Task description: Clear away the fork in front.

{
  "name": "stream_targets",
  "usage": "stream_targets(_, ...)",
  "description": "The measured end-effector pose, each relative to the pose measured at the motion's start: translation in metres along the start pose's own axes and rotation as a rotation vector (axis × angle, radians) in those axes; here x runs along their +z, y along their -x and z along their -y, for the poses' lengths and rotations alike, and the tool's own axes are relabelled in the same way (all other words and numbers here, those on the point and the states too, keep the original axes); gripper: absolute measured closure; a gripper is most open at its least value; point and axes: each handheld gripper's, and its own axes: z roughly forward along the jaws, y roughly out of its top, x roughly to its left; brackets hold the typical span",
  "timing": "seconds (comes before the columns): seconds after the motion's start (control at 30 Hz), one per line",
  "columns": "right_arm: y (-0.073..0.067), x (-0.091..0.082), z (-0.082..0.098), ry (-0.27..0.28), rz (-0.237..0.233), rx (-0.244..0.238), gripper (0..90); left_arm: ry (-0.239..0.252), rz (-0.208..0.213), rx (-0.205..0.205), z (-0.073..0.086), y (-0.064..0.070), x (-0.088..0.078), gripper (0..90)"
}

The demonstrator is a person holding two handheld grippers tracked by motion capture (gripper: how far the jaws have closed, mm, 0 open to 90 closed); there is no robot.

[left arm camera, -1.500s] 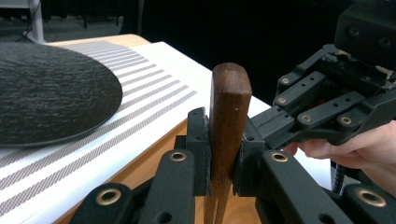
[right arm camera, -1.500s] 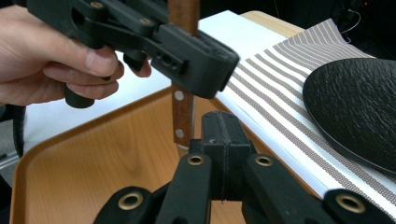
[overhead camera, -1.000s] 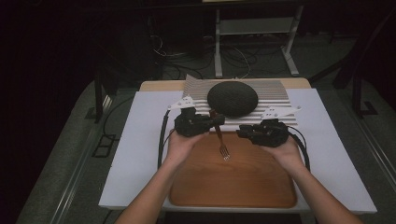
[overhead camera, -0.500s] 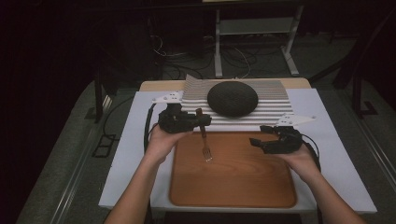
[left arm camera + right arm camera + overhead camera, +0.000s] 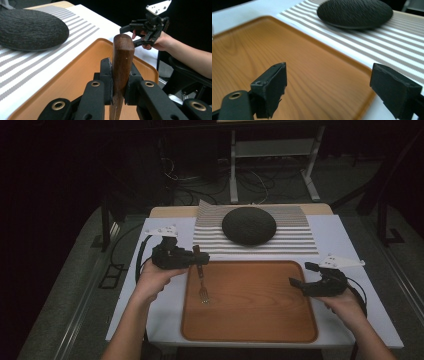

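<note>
Dark room, cables and a white stand at back; white-covered table (image 5: 350,240) w/ striped mat (image 5: 300,237), dark round plate (image 5: 249,225) on it, wooden tray (image 5: 260,320) in front.

Changes vs. a sec ago: both grippers met mid-table over tray's far edge, fork between them. Half a sec ago already parted, fork w/ left. Now further apart still. Left gripper (image 5: 199,258) out at tray's far-left corner, right gripper (image 5: 300,275) pulled back to tray's right edge. Reads as handover done, right → left or a shared regrip; can't tell which.

Left gripper: jaws shut tight on fork (image 5: 202,281), clamped on its dark wooden handle (image 5: 122,60). Handle end sticks up past the pads in left gripper view. Fork hangs near-vertical, tines down, over tray's left part. Tines just above or touching tray; can't tell from high view.

Right gripper (image 5: 332,92): jaws wide apart, nothing between, only tray grain and mat beyond. Seen also from left gripper view (image 5: 130,35), held in a hand, off past tray's far rim.

Meaning for the job: fork now solely left's. Likely next is laying it down on tray or beside plate. Right free to help or idle. Risk: fork gripped high on handle, may swing when lowered.

Writing/brands: none legible. No logo on tray, mat, plate or grippers. White plates atop grippers show screw holes only.
</note>
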Motion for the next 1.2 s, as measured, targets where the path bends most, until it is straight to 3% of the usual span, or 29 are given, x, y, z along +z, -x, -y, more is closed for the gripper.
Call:
stream_targets(0.3, 0.004, -0.011, 0.016, -0.022, 0.032, 0.005, 13.1, -0.056, 0.017, -0.048, 0.021, -0.004, -0.009, 80.1)
stream_targets(0.43, 0.004, -0.01, 0.015, -0.017, 0.04, 0.0, 13.0, -0.081, 0.009, -0.044, 0.026, -0.01, -0.004, 79.9)
stream_targets(0.53, 0.004, -0.009, 0.016, -0.024, 0.044, -0.01, 12.8, -0.055, 0.017, -0.049, 0.028, -0.015, 0.0, 79.8)
stream_targets(0.6, 0.004, -0.008, 0.016, -0.026, 0.045, -0.015, 12.8, -0.05, -0.001, -0.036, 0.028, -0.016, 0.003, 79.2)
stream_targets(0.93, 0.005, -0.006, 0.016, -0.031, 0.049, -0.025, 12.7, -0.027, -0.04, -0.043, 0.035, -0.029, 0.032, 76.4)
stream_targets(1.2, 0.004, -0.002, 0.015, -0.042, 0.047, -0.035, 12.8, -0.094, -0.034, -0.07, 0.043, -0.036, 0.06, 74.5)
